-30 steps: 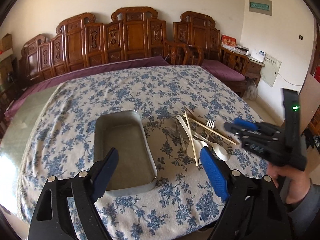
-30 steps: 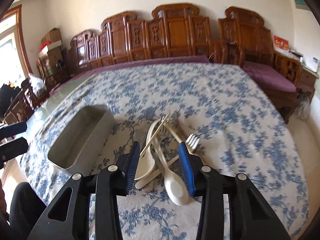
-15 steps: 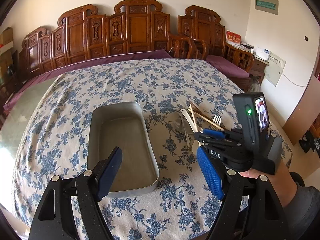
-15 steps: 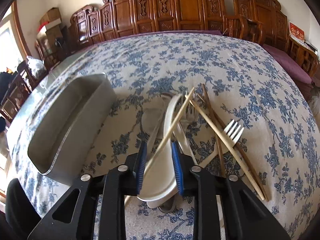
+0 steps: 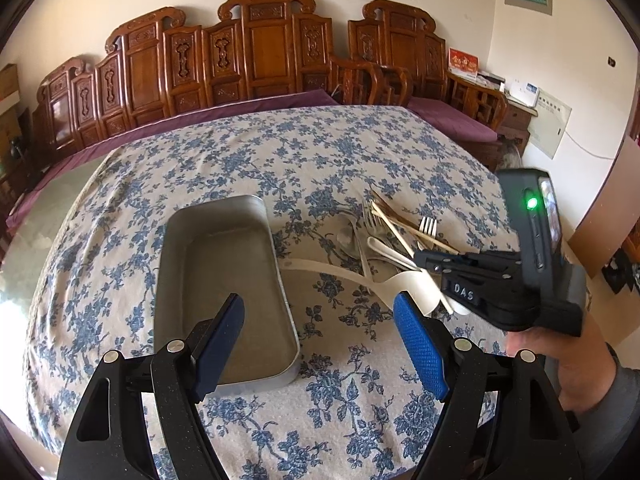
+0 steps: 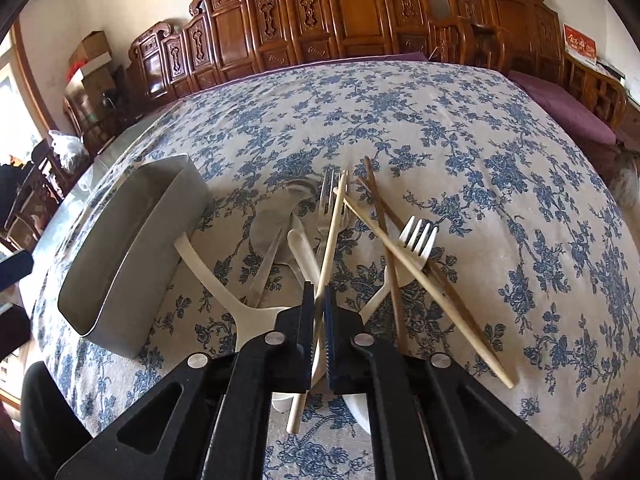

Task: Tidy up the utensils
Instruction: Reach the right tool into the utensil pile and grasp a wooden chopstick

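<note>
Bright daylight, entering from the left of the fingers [image 5: 420,344] in both views. Blown-out glare on the bare tabletop [image 5: 12,312] edge at far left, left wrist view. Soft short shadow inside the metal tray [image 5: 224,280] along its near-left wall. Strong fisheye bending: chair backs [image 6: 360,12] curve, black vignette in all corners. Sharp focus centrally; slight softness toward rims. Green indicator light [image 5: 531,203] glowing right of the fingers.

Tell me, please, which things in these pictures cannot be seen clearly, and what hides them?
- Right wrist view: white spoon bowl, hidden under the right gripper.
- Right wrist view: metal spoon, partly covered by the light chopstick and other utensils.
- Left wrist view: the pile's near end, blocked by the right gripper.
</note>
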A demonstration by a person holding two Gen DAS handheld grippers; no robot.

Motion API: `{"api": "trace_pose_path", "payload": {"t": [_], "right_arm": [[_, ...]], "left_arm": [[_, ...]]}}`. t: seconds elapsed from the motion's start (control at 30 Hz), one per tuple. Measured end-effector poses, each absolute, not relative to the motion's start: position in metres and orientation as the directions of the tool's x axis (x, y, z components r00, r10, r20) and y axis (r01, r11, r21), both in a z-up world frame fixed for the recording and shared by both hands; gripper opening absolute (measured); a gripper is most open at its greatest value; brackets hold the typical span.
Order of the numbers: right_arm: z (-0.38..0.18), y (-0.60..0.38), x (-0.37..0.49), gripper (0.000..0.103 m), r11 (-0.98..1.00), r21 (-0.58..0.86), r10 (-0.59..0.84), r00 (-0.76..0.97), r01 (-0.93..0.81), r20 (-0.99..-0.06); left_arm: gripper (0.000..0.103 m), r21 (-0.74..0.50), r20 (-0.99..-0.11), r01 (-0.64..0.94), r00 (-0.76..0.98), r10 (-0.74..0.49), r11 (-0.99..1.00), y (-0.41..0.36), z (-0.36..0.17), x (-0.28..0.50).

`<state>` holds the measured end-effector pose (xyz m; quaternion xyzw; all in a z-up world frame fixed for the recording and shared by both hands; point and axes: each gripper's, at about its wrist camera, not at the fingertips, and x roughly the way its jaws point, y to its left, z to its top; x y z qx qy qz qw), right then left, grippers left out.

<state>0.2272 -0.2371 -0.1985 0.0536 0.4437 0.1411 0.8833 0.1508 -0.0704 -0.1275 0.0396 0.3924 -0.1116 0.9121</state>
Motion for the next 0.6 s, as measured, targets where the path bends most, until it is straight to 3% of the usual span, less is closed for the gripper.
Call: {"api": "trace_pose_path", "payload": {"t": [0.6], "right_arm": [[-0.173,-0.285,0.220,0.001,0.918,0.336,0.393,0.617,-0.213,-0.682]], "left_arm": [[0.074,-0.036,-0.808,0.254,0.561,-0.178,0.966,-0.119,-0.180,0.184]]}}
